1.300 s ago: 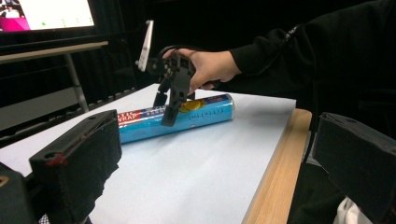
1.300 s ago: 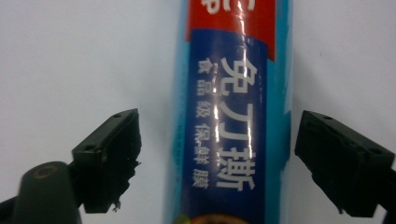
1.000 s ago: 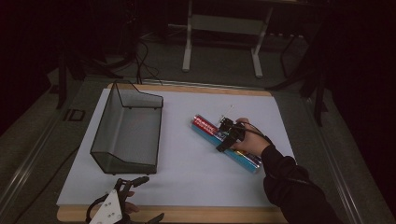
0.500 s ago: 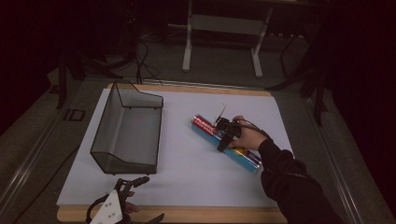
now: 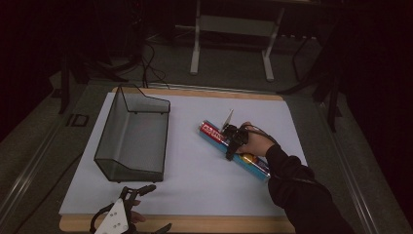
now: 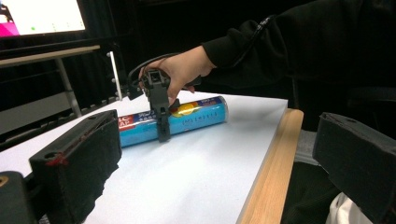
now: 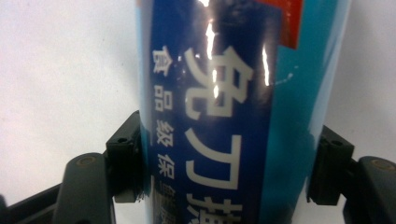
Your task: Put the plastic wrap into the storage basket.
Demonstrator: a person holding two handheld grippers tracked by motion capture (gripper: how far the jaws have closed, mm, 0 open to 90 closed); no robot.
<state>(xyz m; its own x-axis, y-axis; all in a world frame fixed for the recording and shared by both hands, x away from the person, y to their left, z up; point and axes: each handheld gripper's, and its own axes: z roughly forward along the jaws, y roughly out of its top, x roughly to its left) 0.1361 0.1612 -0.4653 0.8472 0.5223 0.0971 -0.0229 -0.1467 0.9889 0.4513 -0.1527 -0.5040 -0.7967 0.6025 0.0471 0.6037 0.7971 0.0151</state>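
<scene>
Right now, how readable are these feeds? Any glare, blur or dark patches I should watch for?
High view: the white table top is lit, the surroundings fall to near black, and the mesh basket reads clearly. Left gripper view: the blue tube is sharp, its own near jaws are soft. Right gripper view: very close, streaks of glare cross the tube's glossy label, edges slightly blurred.

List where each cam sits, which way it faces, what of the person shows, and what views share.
High view: above the near edge, looking forward and down on the table; right hand, sleeve, left hand-held gripper.
Left gripper view: low at the near edge, looking across; own wide jaws, right hand-held gripper.
Right gripper view: just above the tube; jaws at both its sides.
Shared: the tube.
</scene>
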